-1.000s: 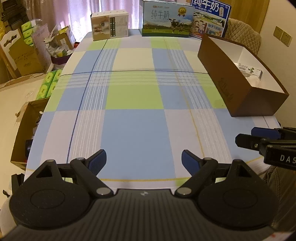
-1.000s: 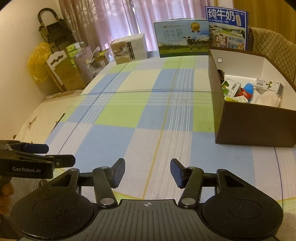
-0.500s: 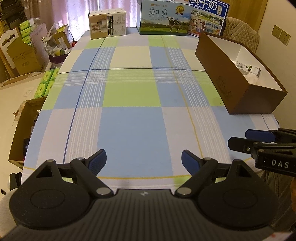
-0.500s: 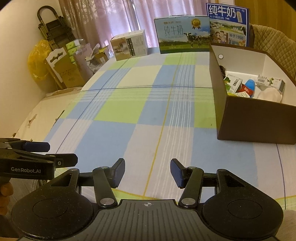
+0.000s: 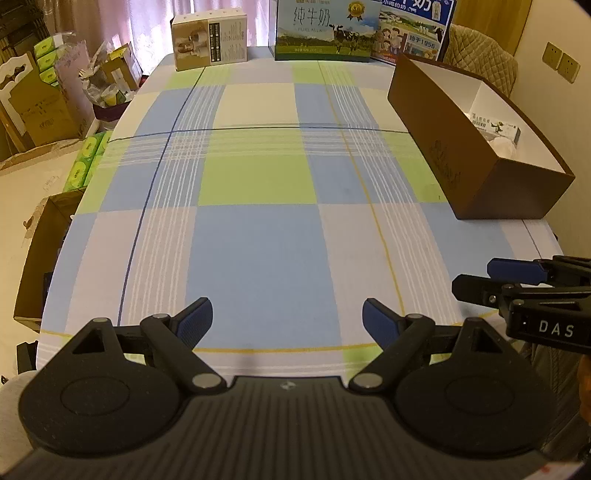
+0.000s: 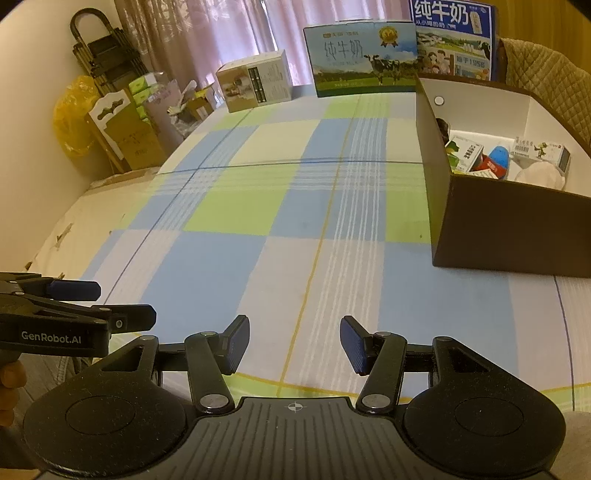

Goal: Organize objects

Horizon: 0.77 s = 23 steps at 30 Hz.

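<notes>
A brown box (image 6: 509, 229) with a white inside stands at the right of the checked tablecloth (image 5: 266, 229). In it lie several small items: a green-and-white carton (image 6: 465, 153), a blue-and-red object (image 6: 496, 160), a small white printed box (image 6: 543, 149) and something pale and round (image 6: 541, 177). The left wrist view shows the same brown box (image 5: 458, 158) with only the white printed box (image 5: 495, 127) visible. My left gripper (image 5: 287, 317) hovers open over the near table edge, nothing between its fingers. My right gripper (image 6: 294, 341) is open too, and holds nothing.
Three cartons stand along the far edge: a beige one (image 5: 208, 37), a milk carton with a cow (image 5: 325, 31) and a blue one (image 6: 452, 40). Cardboard boxes and bags (image 5: 48, 99) crowd the floor on the left. A quilted chair (image 5: 480, 51) stands behind the brown box.
Both views have shifted slightly, so the table and box sit a little differently in frame. Neither gripper's jaws have changed and nothing on the table has moved.
</notes>
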Available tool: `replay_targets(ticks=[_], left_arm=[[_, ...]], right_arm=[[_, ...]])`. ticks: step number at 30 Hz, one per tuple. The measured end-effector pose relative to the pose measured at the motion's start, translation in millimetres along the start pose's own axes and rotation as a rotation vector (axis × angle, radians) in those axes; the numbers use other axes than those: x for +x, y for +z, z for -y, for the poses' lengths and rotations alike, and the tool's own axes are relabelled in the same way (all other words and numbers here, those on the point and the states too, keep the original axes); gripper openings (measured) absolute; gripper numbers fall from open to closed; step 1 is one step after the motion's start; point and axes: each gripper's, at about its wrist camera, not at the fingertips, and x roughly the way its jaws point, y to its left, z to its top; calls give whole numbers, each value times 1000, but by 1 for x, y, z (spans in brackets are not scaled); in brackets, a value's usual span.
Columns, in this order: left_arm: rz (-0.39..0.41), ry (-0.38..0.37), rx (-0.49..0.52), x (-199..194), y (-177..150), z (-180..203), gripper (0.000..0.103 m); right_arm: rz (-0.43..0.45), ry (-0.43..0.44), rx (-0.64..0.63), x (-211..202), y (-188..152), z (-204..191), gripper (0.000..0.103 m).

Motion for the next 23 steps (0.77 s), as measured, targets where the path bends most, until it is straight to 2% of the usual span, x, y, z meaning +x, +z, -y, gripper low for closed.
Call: replay_targets(ticks=[23], left_arm=[[-29,-14,20,17,3,10,86]], right_arm=[[-21,-15,32,10,-2,13,52]])
